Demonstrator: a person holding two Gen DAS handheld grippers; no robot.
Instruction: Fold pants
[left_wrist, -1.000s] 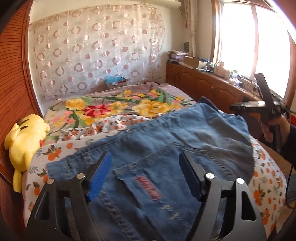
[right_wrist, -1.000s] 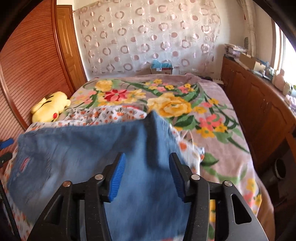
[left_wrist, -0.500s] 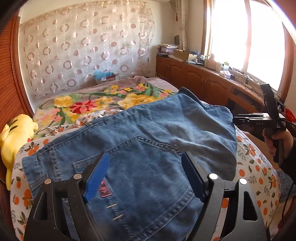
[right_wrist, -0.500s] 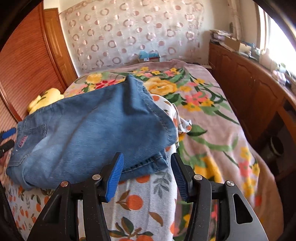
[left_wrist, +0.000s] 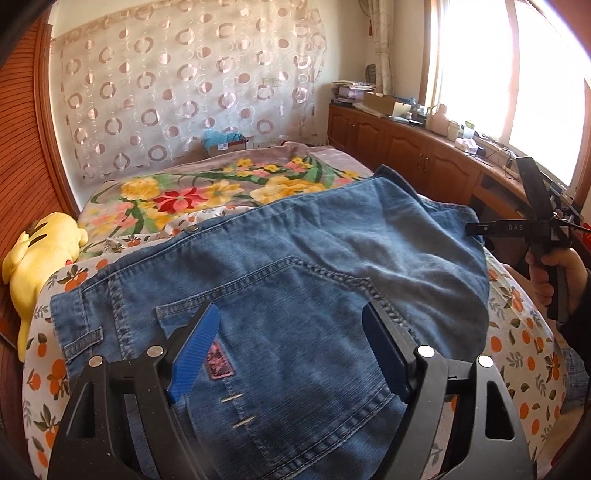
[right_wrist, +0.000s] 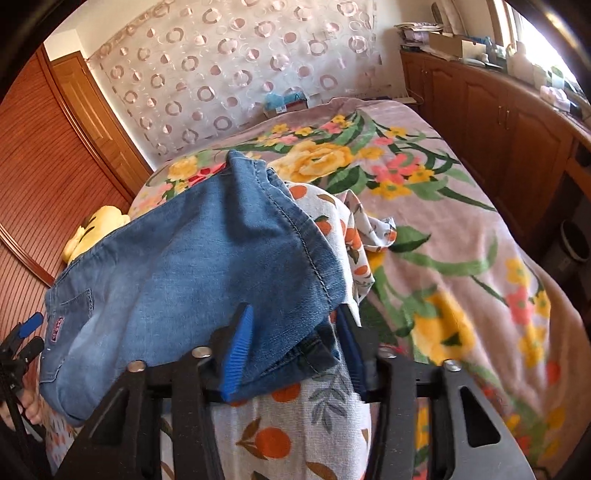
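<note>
A pair of blue jeans (left_wrist: 295, 280) lies folded on a bed, on top of a white sheet with oranges printed on it (right_wrist: 303, 417). Under the sheet is a pink blanket with big yellow and red flowers (right_wrist: 436, 229). The back pocket of the jeans faces up, with a small pink label (left_wrist: 218, 360) on it.

The left gripper (left_wrist: 291, 354) hangs just over the pocket end of the jeans. Its jaws stand wide apart, and the blue pads (left_wrist: 195, 350) do not squeeze the cloth. The pocket shows between them.

The right gripper (right_wrist: 295, 347) is at the other end of the jeans, at the near corner of the folded legs. Its jaws have just been closing. They are now narrow, and the thick corner of the jeans sits between them. The left blue pad lies against the cloth. The other side is in shadow, so I cannot tell if the jaws are really pinching it.

In the left view, a hand (left_wrist: 554, 273) holds the right gripper's handle at the far edge of the jeans.

A yellow plush toy (left_wrist: 40, 258) lies beside the jeans, against a brown wooden wall (right_wrist: 44, 177). A curtain with rings on it (left_wrist: 184, 96) hangs behind the bed. Wooden cabinets (right_wrist: 498, 122) run along the window side.
</note>
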